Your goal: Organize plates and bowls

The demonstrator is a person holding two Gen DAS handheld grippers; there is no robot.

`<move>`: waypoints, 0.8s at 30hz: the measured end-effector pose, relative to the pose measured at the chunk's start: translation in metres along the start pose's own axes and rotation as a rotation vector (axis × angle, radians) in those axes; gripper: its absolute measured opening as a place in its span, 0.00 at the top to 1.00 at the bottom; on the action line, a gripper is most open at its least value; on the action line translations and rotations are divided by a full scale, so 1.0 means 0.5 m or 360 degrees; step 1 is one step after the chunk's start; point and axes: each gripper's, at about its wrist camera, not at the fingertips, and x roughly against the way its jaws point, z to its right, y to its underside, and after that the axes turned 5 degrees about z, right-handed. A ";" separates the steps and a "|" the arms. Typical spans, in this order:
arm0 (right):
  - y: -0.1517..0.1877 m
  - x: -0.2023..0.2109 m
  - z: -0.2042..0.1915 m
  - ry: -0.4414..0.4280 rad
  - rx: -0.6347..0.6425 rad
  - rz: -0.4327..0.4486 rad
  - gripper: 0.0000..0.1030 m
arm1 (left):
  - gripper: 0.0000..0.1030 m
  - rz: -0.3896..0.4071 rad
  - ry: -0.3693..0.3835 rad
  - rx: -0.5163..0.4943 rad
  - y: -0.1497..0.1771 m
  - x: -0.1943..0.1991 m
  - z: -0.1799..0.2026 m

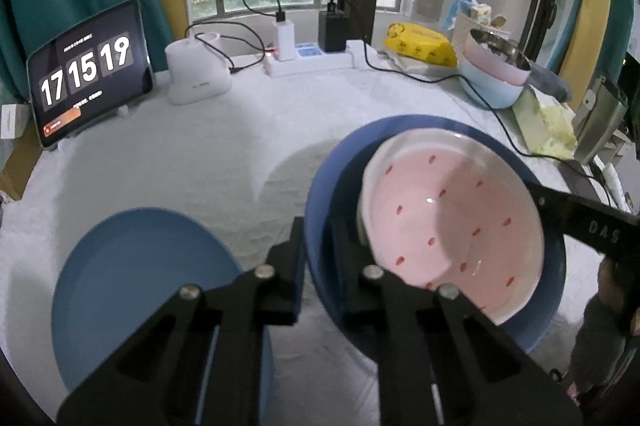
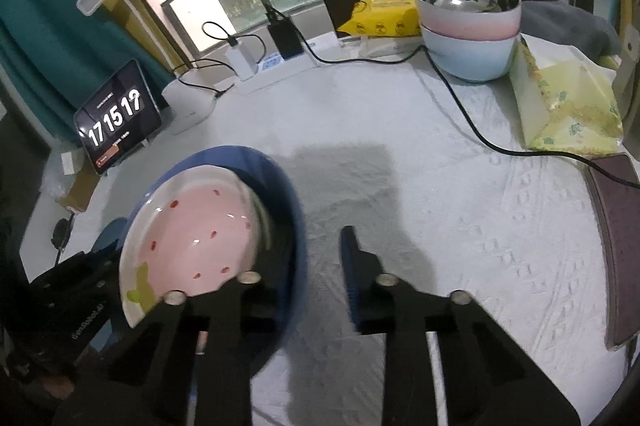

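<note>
My left gripper [image 1: 318, 238] is shut on the rim of a dark blue bowl [image 1: 328, 186], which it holds tilted above the table. A pink bowl with red spots [image 1: 452, 226] lies tilted inside the blue bowl. A blue plate [image 1: 140, 290] lies flat on the white cloth at the lower left. In the right wrist view, my right gripper [image 2: 316, 250] is open next to the blue bowl [image 2: 288, 194], with the left finger by the pink bowl [image 2: 192, 238] and the right finger [image 2: 352, 254] outside the bowls.
A stack of bowls, steel on pink on pale blue [image 2: 468, 30], stands at the back right beside a yellow-green tissue pack [image 2: 568, 102]. A tablet clock [image 1: 88, 74], white device [image 1: 196, 70], power strip [image 1: 312, 60] and black cable [image 2: 472, 118] sit along the back. A dark pad [image 2: 616, 242] lies at the right edge.
</note>
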 end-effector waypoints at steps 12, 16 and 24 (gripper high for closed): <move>0.005 0.007 -0.013 0.0058 0.0025 0.0020 0.93 | 0.92 0.0007 0.0003 0.0005 0.001 0.009 0.004; 0.005 0.012 -0.015 0.0067 0.0025 0.0020 0.93 | 0.92 0.0003 0.0010 0.0010 0.002 0.012 0.005; 0.001 0.040 -0.022 0.0098 0.0061 0.0074 0.93 | 0.93 0.0033 0.0033 0.0010 0.001 0.036 0.013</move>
